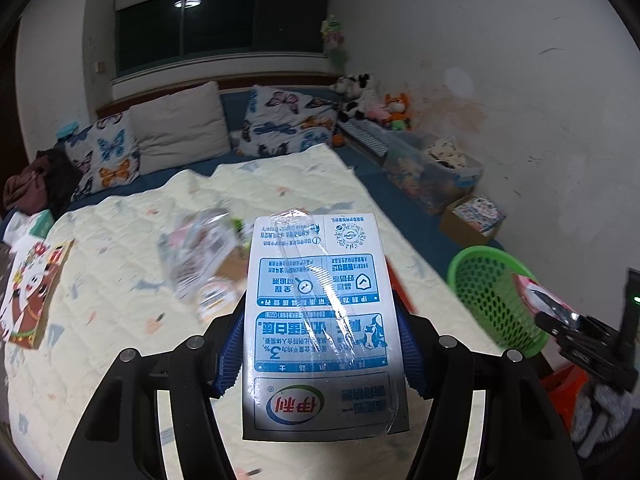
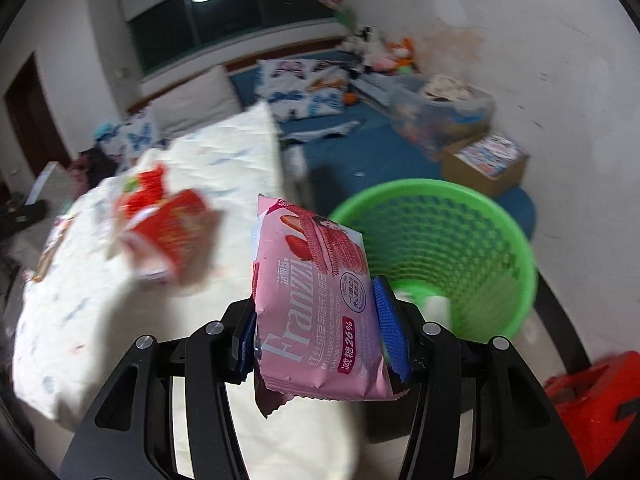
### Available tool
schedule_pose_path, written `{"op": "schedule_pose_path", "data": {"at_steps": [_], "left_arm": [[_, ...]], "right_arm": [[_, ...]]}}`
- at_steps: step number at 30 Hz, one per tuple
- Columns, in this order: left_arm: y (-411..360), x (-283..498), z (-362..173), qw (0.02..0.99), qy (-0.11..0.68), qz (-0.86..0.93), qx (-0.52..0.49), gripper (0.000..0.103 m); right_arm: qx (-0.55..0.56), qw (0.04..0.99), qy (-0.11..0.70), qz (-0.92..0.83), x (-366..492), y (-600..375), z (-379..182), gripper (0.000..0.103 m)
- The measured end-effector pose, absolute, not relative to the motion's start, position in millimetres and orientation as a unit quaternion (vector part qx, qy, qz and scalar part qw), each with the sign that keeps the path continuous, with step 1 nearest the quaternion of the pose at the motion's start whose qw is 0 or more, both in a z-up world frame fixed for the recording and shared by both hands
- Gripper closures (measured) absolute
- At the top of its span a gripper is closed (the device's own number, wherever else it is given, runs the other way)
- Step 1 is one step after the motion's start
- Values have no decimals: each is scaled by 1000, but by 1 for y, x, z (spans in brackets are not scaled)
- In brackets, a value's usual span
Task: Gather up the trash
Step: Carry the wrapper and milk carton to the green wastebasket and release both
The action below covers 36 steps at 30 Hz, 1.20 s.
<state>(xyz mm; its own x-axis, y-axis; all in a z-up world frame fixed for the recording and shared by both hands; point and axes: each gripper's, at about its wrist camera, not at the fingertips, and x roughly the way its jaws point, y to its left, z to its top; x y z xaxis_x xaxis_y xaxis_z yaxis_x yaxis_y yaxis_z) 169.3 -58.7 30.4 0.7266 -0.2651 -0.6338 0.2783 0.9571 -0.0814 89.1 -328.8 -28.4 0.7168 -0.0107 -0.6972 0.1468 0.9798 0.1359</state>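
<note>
Two grippers, each loaded. Left gripper [image 1: 320, 344] clamped on a white-and-blue milk carton [image 1: 318, 320], blue pads [image 1: 230, 356] pressed to both long sides, carton held above a pale patterned quilt [image 1: 120, 360] with its printed face toward the lens and a strip of clear film down the middle. Blurred loose wrappers [image 1: 200, 256] on the quilt at about 10 o'clock from the carton. Green mesh basket [image 1: 492, 300] at 3 o'clock from the carton, off the bed's edge. Right gripper [image 2: 316, 328] clamped on a pink cookie packet [image 2: 316, 304], torn lower edge hanging below the pads. Same green basket [image 2: 440, 248] just beyond the packet at 2 o'clock, something white lying inside it. Blurred red box [image 2: 172, 232] on the quilt at 9 to 10 o'clock from the packet. Butterfly pillows [image 1: 288, 120] and stuffed toys [image 1: 372, 100] far back toward 12 o'clock, under a dark window [image 1: 220, 28].
</note>
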Motion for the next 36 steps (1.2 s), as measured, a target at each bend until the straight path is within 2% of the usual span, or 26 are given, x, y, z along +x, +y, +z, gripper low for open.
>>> {"op": "schedule_pose_path", "data": {"at_steps": [14, 17, 20, 36], "left_arm": [[-151, 197, 35, 916, 342, -203, 49, 41], [-169, 200, 29, 912, 348, -212, 58, 41], [-190, 208, 23, 906, 354, -221, 71, 41], [-314, 223, -29, 860, 403, -292, 116, 40]], "right_arm": [[127, 883, 439, -109, 143, -419, -99, 48], [131, 880, 442, -114, 149, -427, -106, 45], [139, 882, 435, -117, 147, -433, -105, 40], [115, 897, 406, -133, 94, -442, -84, 34]]}}
